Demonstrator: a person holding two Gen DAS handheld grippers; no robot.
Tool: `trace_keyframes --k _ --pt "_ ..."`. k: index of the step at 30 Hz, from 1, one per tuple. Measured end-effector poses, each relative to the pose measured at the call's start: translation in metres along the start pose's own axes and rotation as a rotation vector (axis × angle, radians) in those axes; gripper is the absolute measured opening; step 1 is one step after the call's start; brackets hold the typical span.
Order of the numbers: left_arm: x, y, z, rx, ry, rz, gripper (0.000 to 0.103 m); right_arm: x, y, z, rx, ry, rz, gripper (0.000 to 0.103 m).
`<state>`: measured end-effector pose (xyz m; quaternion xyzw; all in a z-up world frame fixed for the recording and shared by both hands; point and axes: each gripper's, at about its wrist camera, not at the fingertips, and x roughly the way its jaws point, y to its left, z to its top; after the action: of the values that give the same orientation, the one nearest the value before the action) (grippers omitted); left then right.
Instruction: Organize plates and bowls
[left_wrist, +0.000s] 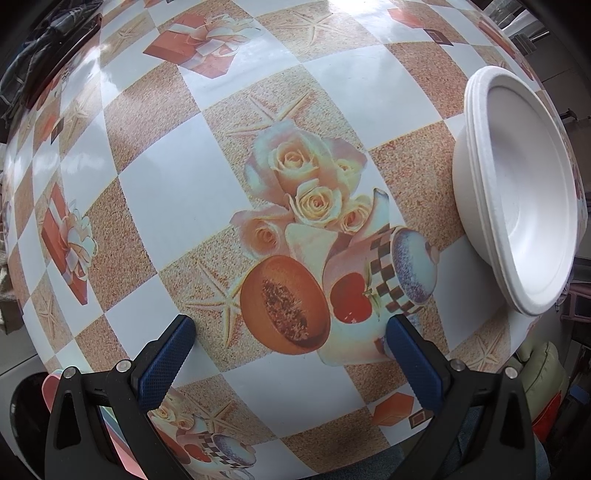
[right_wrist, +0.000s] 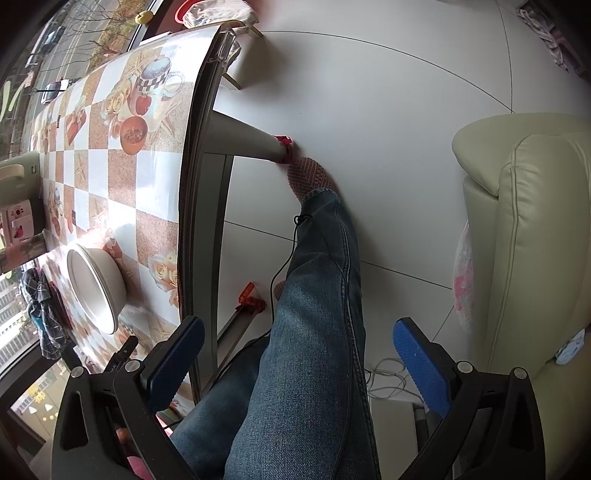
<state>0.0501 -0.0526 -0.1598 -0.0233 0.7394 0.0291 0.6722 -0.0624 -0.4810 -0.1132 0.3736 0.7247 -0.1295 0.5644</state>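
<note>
The table w/ glossy checkered oilcloth printed in roses, gift boxes and starfish (left_wrist: 155, 192) fills nearly all of the left wrist view. The only tableware on it is the stack of white, shallow, matte bowls (left_wrist: 517, 199), nested one in another, sitting near the table's right-hand edge as that view has it. The right wrist view shows the same stack (right_wrist: 98, 284) close to the table's near edge, w/ the person's blue-jeaned leg (right_wrist: 314, 314) and white tiled floor (right_wrist: 388, 110) beyond. No loose plates or bowls visible anywhere, so I'd judge the nesting is done or nearly so; whether more pieces wait out of frame, can't tell. A pink object pokes in at the lower left of the left view, too cropped to identify.

Left gripper (left_wrist: 291, 332): blue textured pads spread wide, nothing between them, hanging over bare cloth, well apart from the stack.

Right gripper (right_wrist: 299, 336): equally wide apart, empty, pointed off the table toward the leg and floor, touching nothing.
</note>
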Motion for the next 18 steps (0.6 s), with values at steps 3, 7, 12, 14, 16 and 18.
trace_keyframes --k 3,7,12,14,16,18 --pt "-0.001 -0.002 0.000 0.003 -0.007 0.000 0.103 0.002 0.001 -0.001 -0.001 0.005 -0.006 0.103" --pt "-0.002 -0.001 -0.003 0.003 -0.019 -0.001 0.103 0.002 0.007 0.001 -0.021 0.009 -0.023 0.103" --pt "-0.005 0.001 -0.012 -0.018 -0.070 -0.003 0.103 0.005 0.028 0.004 -0.102 0.027 -0.077 0.103" --pt "-0.008 0.003 -0.019 -0.041 -0.123 -0.004 0.103 0.006 0.041 0.005 -0.157 0.035 -0.104 0.103" --pt "-0.009 0.004 -0.026 -0.059 -0.171 -0.002 0.103 0.007 0.056 0.007 -0.221 0.039 -0.126 0.103" --pt "-0.009 0.003 -0.028 -0.036 -0.167 -0.001 0.103 0.007 0.075 0.007 -0.293 0.037 -0.148 0.103"
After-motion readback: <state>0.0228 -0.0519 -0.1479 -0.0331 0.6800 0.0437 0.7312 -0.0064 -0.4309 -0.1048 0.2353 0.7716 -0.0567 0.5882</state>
